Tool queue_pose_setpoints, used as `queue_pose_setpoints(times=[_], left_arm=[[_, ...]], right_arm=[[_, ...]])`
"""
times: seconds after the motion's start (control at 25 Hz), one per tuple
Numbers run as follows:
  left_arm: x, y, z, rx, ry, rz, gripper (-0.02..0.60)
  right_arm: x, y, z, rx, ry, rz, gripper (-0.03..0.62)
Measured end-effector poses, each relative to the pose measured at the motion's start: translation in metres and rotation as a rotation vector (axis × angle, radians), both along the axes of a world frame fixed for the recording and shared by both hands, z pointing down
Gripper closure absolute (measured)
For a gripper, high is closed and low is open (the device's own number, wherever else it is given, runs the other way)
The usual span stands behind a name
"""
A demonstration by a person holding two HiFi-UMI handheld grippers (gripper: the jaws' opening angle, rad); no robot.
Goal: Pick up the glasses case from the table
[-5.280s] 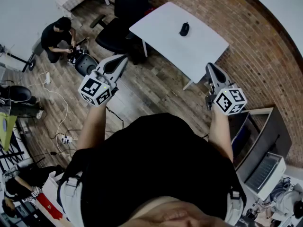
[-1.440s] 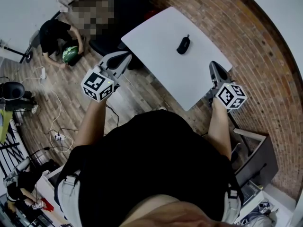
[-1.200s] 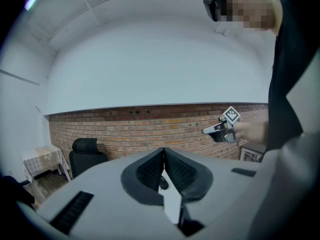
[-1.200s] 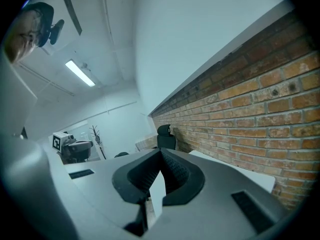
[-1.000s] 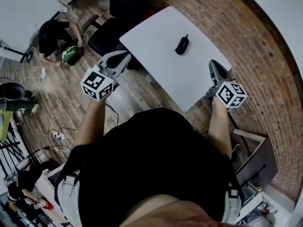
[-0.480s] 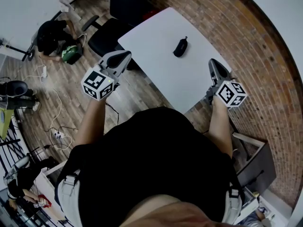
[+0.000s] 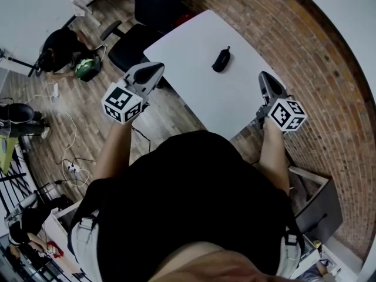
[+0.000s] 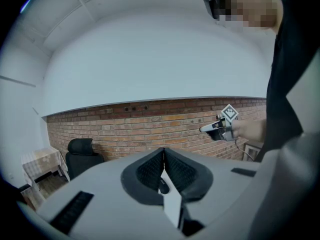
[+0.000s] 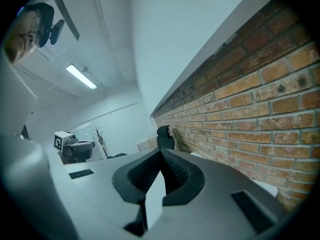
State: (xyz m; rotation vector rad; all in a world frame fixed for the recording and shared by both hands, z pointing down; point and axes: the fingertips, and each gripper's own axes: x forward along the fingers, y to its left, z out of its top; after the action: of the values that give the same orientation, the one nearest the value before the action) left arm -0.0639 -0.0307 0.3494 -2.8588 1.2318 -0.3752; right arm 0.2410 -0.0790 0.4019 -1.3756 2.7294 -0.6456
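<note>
The black glasses case [image 7: 221, 59] lies on the white table [image 7: 194, 46], toward its far side. My left gripper [image 7: 156, 69] hangs in the air beside the table's left edge, short of the case, jaws shut with nothing in them. To the right, my right gripper [image 7: 263, 77] hovers over the table's right corner by the brick wall, also shut and empty. In the left gripper view the closed jaws [image 8: 163, 151] point at the table, and the case [image 8: 163, 186] shows as a small dark shape below them. The right gripper view shows its jaws [image 9: 161, 151] closed.
A black office chair [image 7: 132, 43] stands at the table's far left. The brick wall [image 7: 329, 69] runs along the right. On the wooden floor at left a person [image 7: 56, 43] crouches among cables. A grey cabinet [image 7: 317, 204] stands at lower right.
The table and case have drawn nearer and shifted slightly left in the head view as both grippers moved forward toward the table. Both stay shut.
</note>
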Motion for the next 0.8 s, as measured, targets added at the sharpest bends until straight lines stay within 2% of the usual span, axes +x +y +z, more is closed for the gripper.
queue_pose_setpoints(times=[0.48,0.8], left_arm=[[0.013,0.001,-0.001,0.002,0.012,0.013,0.571],[0.009,0.007,0.002,-0.001,0.013,0.003,0.571]], right_arm=[[0.008,0.004,0.004,-0.009,0.002,0.004,0.579],[0.008,0.007,0.01,-0.017,0.007,0.001,0.579]])
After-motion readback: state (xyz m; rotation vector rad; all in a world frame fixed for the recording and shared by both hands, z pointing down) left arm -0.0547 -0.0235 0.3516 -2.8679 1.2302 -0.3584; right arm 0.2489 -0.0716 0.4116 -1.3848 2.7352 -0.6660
